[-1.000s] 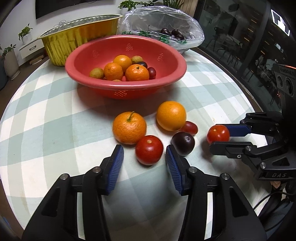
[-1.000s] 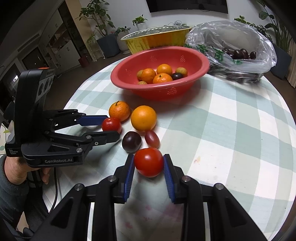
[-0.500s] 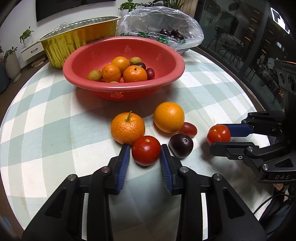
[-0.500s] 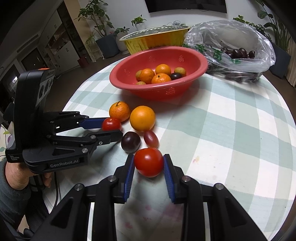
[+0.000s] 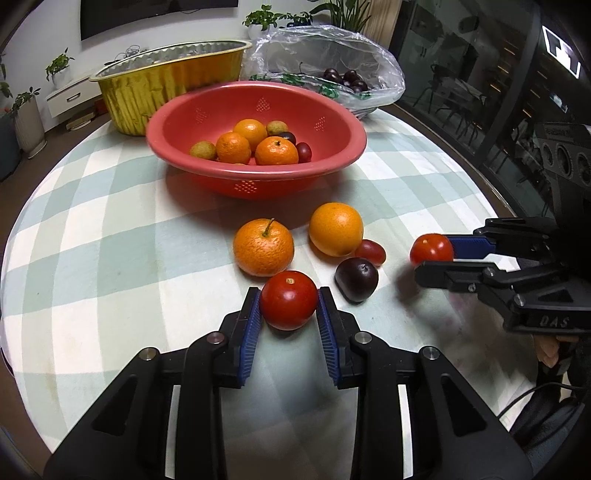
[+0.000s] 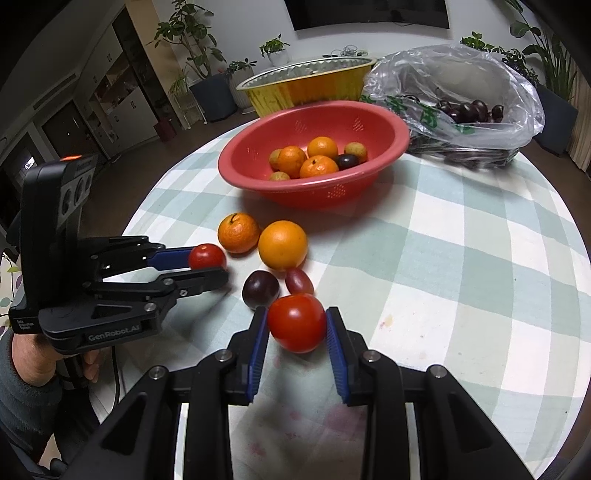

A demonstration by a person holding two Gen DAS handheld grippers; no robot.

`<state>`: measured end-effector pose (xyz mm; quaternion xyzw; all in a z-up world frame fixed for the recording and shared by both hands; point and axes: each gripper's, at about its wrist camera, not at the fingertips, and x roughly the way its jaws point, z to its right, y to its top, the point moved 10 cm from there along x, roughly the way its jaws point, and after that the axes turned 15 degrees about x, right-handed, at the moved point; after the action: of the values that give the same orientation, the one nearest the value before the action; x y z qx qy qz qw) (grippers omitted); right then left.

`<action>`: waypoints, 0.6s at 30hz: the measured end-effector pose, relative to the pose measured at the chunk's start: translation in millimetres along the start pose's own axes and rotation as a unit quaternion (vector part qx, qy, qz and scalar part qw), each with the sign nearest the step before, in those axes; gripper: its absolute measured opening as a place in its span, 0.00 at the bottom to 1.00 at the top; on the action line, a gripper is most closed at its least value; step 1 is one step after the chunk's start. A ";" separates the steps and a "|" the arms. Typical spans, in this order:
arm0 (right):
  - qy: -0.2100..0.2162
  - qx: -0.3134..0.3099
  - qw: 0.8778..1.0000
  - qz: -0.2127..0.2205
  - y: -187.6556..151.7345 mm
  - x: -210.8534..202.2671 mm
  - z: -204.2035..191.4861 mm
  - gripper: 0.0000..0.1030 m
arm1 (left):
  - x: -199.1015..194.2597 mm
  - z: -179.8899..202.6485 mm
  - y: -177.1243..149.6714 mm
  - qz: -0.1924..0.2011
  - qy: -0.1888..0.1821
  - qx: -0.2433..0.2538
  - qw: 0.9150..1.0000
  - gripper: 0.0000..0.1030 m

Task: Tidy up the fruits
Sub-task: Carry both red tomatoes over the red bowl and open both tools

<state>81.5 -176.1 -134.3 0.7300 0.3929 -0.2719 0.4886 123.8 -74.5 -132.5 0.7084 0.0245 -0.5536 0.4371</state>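
a home living room: wall-mounted television point(image 6: 369, 13), potted plants point(image 6: 186, 48), checked tablecloth point(image 6: 461, 240) on a round table

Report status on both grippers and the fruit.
Left gripper shut on small tomato. Right gripper shut on large tomato. Red bowl path clear.
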 end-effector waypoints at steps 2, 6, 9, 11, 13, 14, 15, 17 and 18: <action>0.001 0.001 1.000 0.002 1.5 -1.6 0.6 0.33 | -4.9 -3.0 -0.4 0.003 0.002 -0.004 1.000 0.27; -0.001 0.010 1.000 0.007 5.9 -5.3 6.8 0.33 | -20.2 -14.2 4.4 0.015 0.013 -0.009 1.000 0.27; -0.008 0.015 1.000 0.015 13.3 -10.2 14.0 0.33 | -30.1 -24.7 12.5 0.023 0.023 -0.009 0.999 0.28; -0.011 0.020 1.000 0.022 20.3 -14.9 19.9 0.33 | -35.2 -31.4 19.0 0.027 0.028 -0.007 0.999 0.28; -0.015 0.026 0.999 0.030 28.7 -19.9 26.0 0.33 | -40.0 -37.2 27.2 0.031 0.033 -0.004 0.999 0.27; -0.017 0.027 0.999 0.033 32.9 -22.5 28.4 0.33 | -42.1 -39.7 32.9 0.034 0.036 0.000 0.999 0.28; -0.019 0.028 0.999 0.038 38.3 -25.1 30.2 0.33 | -43.9 -41.9 38.2 0.036 0.038 0.003 0.999 0.28; -0.024 0.025 0.998 0.046 48.7 -29.5 31.4 0.33 | -44.5 -45.4 48.7 0.038 0.041 0.008 0.998 0.28; -0.025 0.023 0.998 0.050 54.5 -32.0 31.3 0.33 | -44.3 -47.8 55.1 0.040 0.044 0.011 0.998 0.28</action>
<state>109.4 -226.6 -93.8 0.7528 0.3367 -0.2744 0.4946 171.7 -57.7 -63.9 0.7371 0.0093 -0.5044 0.4497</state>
